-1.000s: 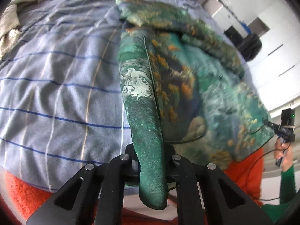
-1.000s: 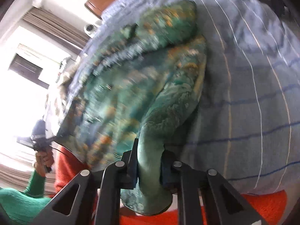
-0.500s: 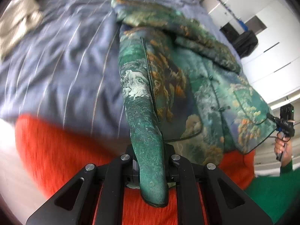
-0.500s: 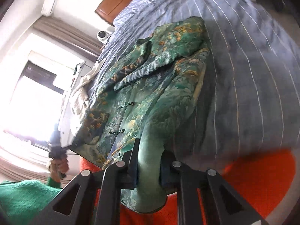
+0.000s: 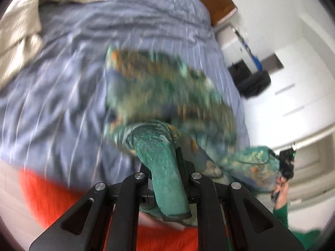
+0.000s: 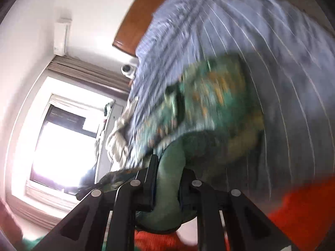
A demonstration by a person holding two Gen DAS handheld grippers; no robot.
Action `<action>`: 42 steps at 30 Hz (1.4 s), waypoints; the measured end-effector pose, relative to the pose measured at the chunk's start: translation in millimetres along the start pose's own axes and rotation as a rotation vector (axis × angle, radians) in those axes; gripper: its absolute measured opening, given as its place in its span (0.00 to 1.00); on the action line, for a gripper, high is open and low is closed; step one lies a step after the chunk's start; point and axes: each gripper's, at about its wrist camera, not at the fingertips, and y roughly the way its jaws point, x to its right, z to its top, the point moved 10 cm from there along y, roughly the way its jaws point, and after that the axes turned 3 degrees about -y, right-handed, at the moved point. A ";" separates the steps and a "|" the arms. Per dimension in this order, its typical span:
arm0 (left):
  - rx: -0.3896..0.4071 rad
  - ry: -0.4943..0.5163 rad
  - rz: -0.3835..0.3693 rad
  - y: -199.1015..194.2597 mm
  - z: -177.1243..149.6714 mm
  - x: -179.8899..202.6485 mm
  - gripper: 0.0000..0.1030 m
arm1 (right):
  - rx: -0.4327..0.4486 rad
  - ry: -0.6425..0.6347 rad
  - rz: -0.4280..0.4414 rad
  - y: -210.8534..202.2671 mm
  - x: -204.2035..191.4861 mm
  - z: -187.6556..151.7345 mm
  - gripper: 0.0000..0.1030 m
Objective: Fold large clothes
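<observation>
Left wrist view: the green jacket lies bunched mid-frame on the bed, one hem clenched in the left claw; the right claw grips another; uneven lifting could skew the fold.

Clamped in the black left gripper, a teal-green garment is seen, patterned with orange and gold. Beyond it, a blue-grey bedspread is crossed by pale stripes. Below the gripper, an orange-red blanket is shown.
</observation>
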 end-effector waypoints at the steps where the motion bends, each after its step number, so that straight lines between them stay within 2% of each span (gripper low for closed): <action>1: 0.009 -0.011 0.006 4.2 12.5 -4.4 0.11 | 0.015 -0.009 -0.002 5.5 -0.8 12.9 0.15; 4: 0.038 -0.020 0.052 41.7 69.5 -9.7 0.12 | 0.073 -0.036 -0.035 32.2 16.5 71.9 0.15; 7: 0.031 -0.041 0.086 80.6 101.1 -25.5 0.14 | 0.088 0.014 -0.072 65.3 49.1 111.3 0.15; 12: 0.012 -0.039 0.182 138.1 119.7 -45.9 0.22 | 0.061 0.065 -0.157 120.4 102.6 133.7 0.17; 15: -0.009 -0.034 0.196 152.6 119.2 -50.2 0.27 | 0.061 0.151 -0.158 137.9 129.4 133.9 0.18; 17: -0.033 -0.046 0.155 151.1 121.6 -45.7 0.46 | 0.066 0.237 -0.122 141.5 142.7 133.0 0.21; 18: -0.041 -0.054 0.113 144.3 124.3 -39.9 0.50 | 0.065 0.266 -0.105 143.3 144.6 134.2 0.23; 20: -0.014 -0.049 0.047 126.0 134.8 -28.3 0.73 | 0.059 0.323 -0.051 141.5 144.0 136.3 0.37; 22: 0.078 -0.026 0.021 94.5 151.4 -20.3 0.92 | 0.057 0.339 -0.010 135.4 136.0 141.4 0.51; 24: 0.128 -0.004 0.001 74.4 159.5 -15.9 0.94 | 0.075 0.324 0.003 124.7 124.7 149.0 0.68; 27: 0.113 0.065 -0.010 66.0 153.0 -16.5 0.96 | 0.108 0.186 -0.085 110.1 107.6 160.7 0.73; 29: 0.065 0.116 0.015 78.5 138.1 -22.6 0.97 | 0.072 0.064 -0.165 114.6 99.4 159.5 0.73; 31: -0.016 0.136 0.051 105.9 123.0 -31.7 0.97 | 0.024 -0.037 -0.243 122.8 97.7 153.8 0.73; 32: -0.029 0.137 0.076 115.8 120.9 -35.6 0.97 | -0.012 -0.098 -0.297 132.9 97.6 150.3 0.73; 36: -0.002 0.091 0.234 164.5 132.2 -55.0 0.95 | -0.096 -0.264 -0.483 170.0 104.9 144.3 0.71; 37: 0.016 0.076 0.251 169.5 135.7 -55.4 0.68 | -0.111 -0.281 -0.508 175.7 107.2 144.1 0.64; 38: 0.017 0.055 0.267 172.4 139.0 -55.6 0.26 | -0.110 -0.301 -0.542 180.0 106.7 145.5 0.36; 39: 0.017 0.028 0.280 173.0 141.8 -55.0 0.19 | -0.110 -0.318 -0.572 173.9 109.3 142.6 0.16; 40: 0.046 0.025 0.278 168.2 147.0 -48.7 0.15 | -0.110 -0.336 -0.602 176.6 108.2 145.3 0.14; 42: 0.125 0.087 0.283 151.5 160.5 -29.0 0.13 | -0.080 -0.401 -0.643 170.6 92.9 153.8 0.12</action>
